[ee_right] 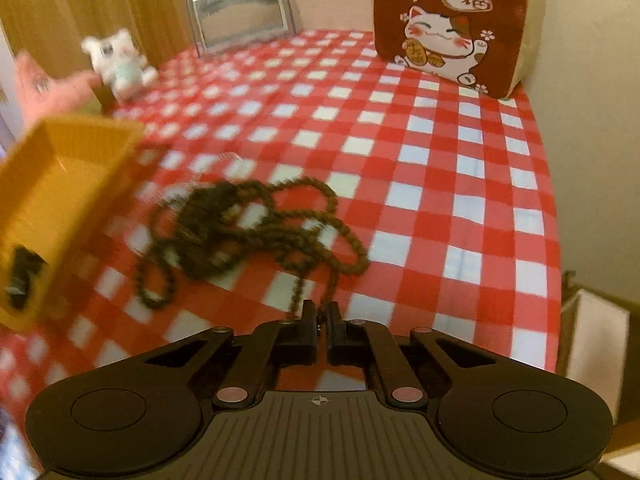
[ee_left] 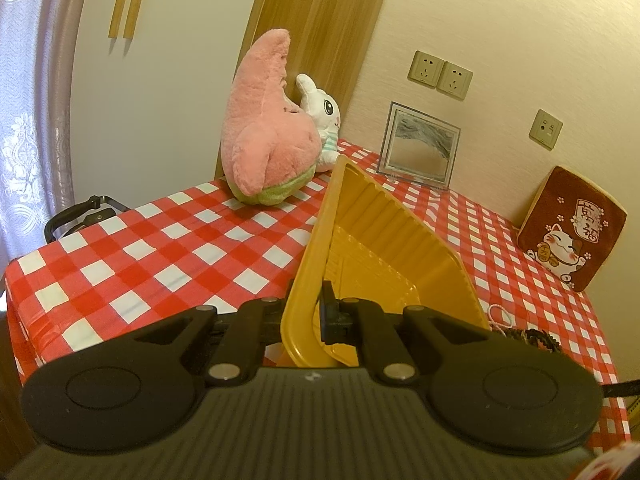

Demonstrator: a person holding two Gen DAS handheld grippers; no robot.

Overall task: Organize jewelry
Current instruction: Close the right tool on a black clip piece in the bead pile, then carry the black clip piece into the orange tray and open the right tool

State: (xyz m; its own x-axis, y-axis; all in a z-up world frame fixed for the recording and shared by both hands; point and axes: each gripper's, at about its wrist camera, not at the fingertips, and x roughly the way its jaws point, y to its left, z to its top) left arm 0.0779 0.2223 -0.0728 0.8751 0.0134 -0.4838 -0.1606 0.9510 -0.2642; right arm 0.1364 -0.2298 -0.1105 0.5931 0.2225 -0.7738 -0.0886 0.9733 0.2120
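Down at six o'clock in my right wrist view, my right tool (ee_right: 320, 320) has its jaws pressed together on a strand of the dark bead necklace (ee_right: 256, 232), and the rest of that necklace sprawls in a tangled heap at about eleven o'clock from the tips, flat on the red-checked table (ee_right: 460, 200). Over at nine o'clock sits the yellow tray (ee_right: 68, 184), tilted up off the cloth, because my left tool (ee_left: 312, 316) is pinching its near rim, jaws clamped tight on the plastic wall. From the left wrist view the tray rears up toward twelve o'clock, its open side facing right, and a pale beaded cord (ee_left: 498, 316) plus more dark beads peek out at three o'clock beside it. Now the risks, as I judge them: I hold only one thin strand, so if I lift fast the knotted mass could snag on itself, drag across the cloth, or slip out of the pinch altogether. A hard tug might even strain the string. The tray is thin and held by one edge, so it may flex or twist in my left grip when the beads drop in, and tilted like this they could slide straight back out. The pale cord seems near enough to the heap to get caught up with the lift.
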